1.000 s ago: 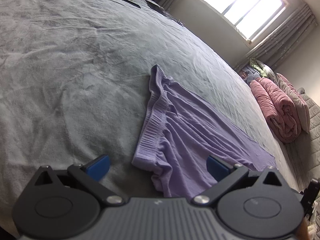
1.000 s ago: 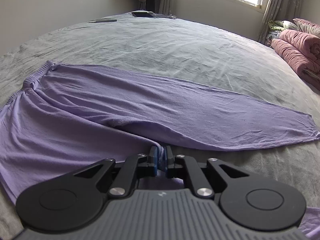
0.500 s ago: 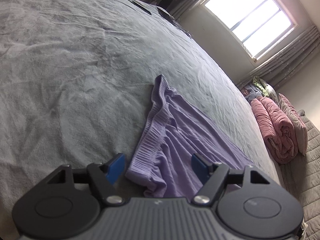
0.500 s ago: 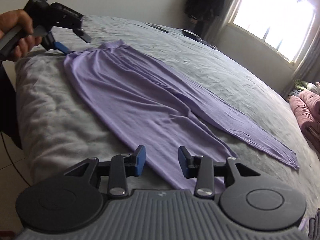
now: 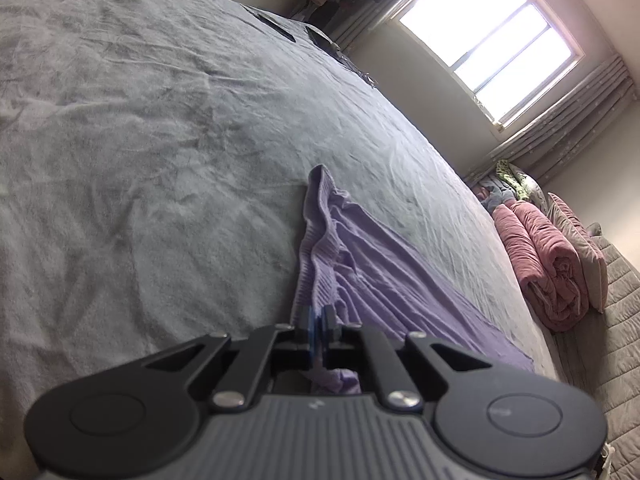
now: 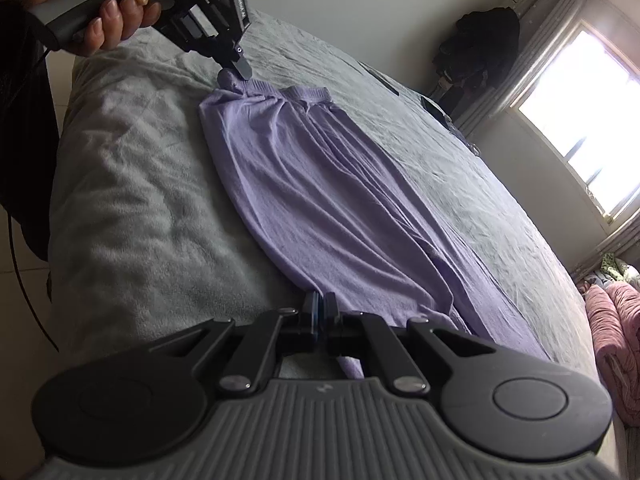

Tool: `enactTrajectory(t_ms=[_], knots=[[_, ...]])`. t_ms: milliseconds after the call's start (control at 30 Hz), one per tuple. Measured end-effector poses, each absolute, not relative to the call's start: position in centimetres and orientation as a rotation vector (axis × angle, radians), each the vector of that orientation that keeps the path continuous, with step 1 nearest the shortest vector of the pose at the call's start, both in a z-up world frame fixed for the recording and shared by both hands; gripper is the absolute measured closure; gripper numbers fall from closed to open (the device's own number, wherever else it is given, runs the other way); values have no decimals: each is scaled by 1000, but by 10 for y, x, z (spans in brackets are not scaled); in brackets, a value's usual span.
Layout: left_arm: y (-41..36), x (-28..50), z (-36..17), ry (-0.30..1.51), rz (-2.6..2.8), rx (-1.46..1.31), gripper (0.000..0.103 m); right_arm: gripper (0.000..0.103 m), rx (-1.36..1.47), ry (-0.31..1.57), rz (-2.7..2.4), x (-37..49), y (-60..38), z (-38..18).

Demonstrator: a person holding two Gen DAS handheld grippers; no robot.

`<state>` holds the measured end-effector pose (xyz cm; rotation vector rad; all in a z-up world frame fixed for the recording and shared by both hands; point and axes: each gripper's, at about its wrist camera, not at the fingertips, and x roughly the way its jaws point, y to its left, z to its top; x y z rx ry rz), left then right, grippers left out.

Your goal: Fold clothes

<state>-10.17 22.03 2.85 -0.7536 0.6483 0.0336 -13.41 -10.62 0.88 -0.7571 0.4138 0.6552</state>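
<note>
Lilac trousers (image 5: 380, 280) lie stretched along a grey bed (image 5: 160, 160), ribbed waistband at the near end in the left wrist view. My left gripper (image 5: 319, 318) is shut on the near waistband corner, and the cloth bunches behind its blue pads. In the right wrist view the trousers (image 6: 320, 184) run from the waistband at upper left down to my right gripper (image 6: 320, 306), which is shut on the near side edge of a leg. The left gripper (image 6: 236, 74), held by a hand (image 6: 92, 8), pinches the waistband corner there.
The bed's near edge (image 6: 68, 184) drops to a tiled floor (image 6: 20, 320). Rolled pink quilts (image 5: 548, 264) lie at the far right by a bright window (image 5: 488, 40). Flat dark items (image 5: 276, 28) rest on the bed's far side. Dark clothing (image 6: 476, 44) hangs by the curtain.
The left jaws went from wide open to shut on the waistband corner. The right gripper left the crotch, rolled and shifted to the leg's near edge, opened briefly, then shut on it.
</note>
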Motion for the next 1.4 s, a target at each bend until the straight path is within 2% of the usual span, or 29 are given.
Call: enactTrajectory(t_ms=[67,100,133,167,200,267,367,467,567,633,700,733,800,900,1400], knots=[[225,-107,29,657,57,-784,98,102,-734,425,636,-130,-111,11],[228,-110,29,666,84,-803,89,102,-729,434,626,-128,-113,11],[232,-113,27,672,87,-835,78,102,-729,446,619,-126,-113,9],[235,-116,25,678,90,-868,49,102,-731,456,619,-126,-114,8],[238,-118,24,683,91,-897,38,102,-731,458,624,-127,-114,6],[233,-122,25,680,63,-900,32,96,-734,455,634,-129,-113,3],[220,-124,23,691,43,-885,18,92,-745,441,637,-134,-111,-1],[202,-114,22,702,21,-845,16,92,-755,432,635,-136,-112,-3],[186,-101,22,694,3,-792,17,92,-781,416,634,-139,-110,-4],[182,-95,21,704,27,-745,33,92,-782,408,631,-139,-110,-5],[179,-90,19,713,51,-703,73,93,-778,401,628,-138,-111,-5],[183,-90,18,717,60,-724,82,94,-774,400,626,-138,-111,-5],[191,-94,16,705,75,-752,88,100,-766,398,622,-136,-111,-4],[197,-101,22,668,94,-742,96,102,-755,390,621,-137,-113,-2],[221,-133,59,515,122,-724,97,103,-683,356,664,-162,-133,29]])
